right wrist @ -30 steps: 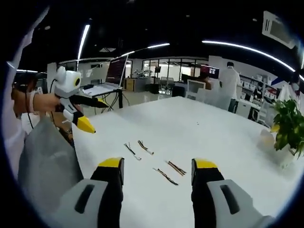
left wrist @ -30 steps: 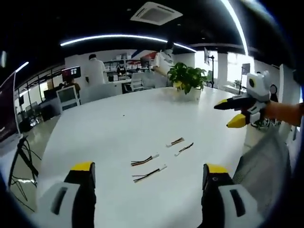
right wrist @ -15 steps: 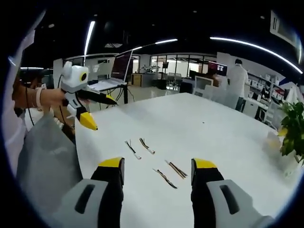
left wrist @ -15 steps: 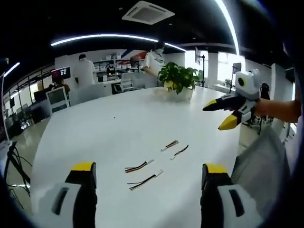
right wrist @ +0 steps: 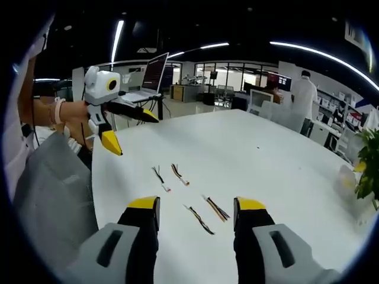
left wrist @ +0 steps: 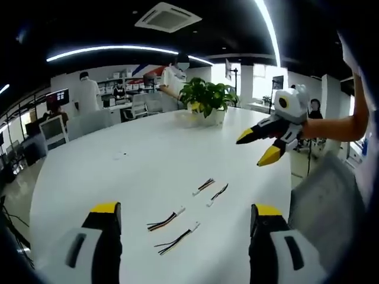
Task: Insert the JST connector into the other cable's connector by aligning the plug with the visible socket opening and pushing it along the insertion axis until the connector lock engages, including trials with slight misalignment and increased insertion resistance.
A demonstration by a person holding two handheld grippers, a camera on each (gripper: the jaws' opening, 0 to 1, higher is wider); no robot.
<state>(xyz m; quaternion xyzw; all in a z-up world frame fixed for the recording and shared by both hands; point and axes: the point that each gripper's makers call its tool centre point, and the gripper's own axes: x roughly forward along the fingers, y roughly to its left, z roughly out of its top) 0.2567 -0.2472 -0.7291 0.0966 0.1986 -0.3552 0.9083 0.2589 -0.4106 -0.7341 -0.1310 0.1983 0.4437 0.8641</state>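
White desk (left wrist: 136, 171) in an open office. Four JST cables lie loose at lower centre: two cables (left wrist: 172, 229) and two more (left wrist: 210, 189). My left tongs (left wrist: 185, 220) and right tongs (right wrist: 196, 208) both gape open, gripping nothing.

The four cables (left wrist: 163, 222) on the table (left wrist: 136, 177) are too small to read: which end carries a plug and which a socket cannot be told, nor the state of their tiny white connectors. In the right gripper view the same cables (right wrist: 210, 208) look just as thin and soft. The near pair there lies between the claw tips, and whether one strand crosses the other is unclear. The plant (right wrist: 368, 171) is cut off by the edge of that view. The laptop (right wrist: 145, 83) sits partly behind the left claw (right wrist: 127, 127), its screen blurred.
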